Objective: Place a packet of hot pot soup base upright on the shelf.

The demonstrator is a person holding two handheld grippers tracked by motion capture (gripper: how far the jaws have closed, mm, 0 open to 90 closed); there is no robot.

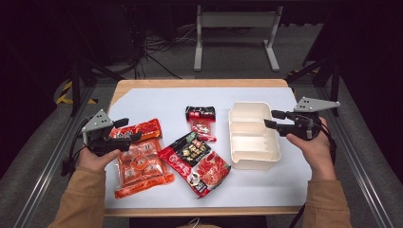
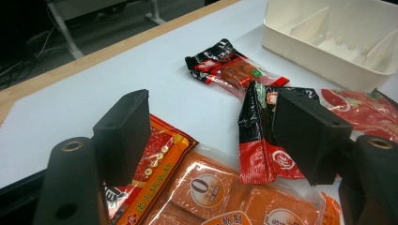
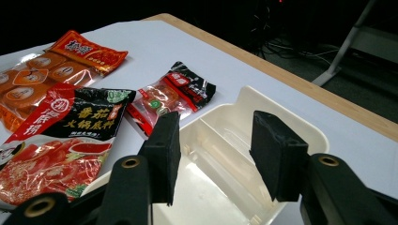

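Orange sauce packet and white divided tray are approached by parted, empty jaws.

The orange sauce packet (image 1: 139, 161) is seen just beneath and ahead of the left gripper (image 1: 129, 129), whose jaws are held apart with nothing gripped; the white divided tray (image 1: 252, 134) lies under the open right gripper (image 1: 274, 119). Between them a red-and-black hotpot base pouch (image 1: 196, 162) and a small black-and-red packet (image 1: 201, 122) are laid on a white sheet (image 1: 157, 102) over a wooden table (image 1: 199, 83). Beyond, a dark floor with cables (image 1: 157, 52) is made out; print on the packets cannot be read.
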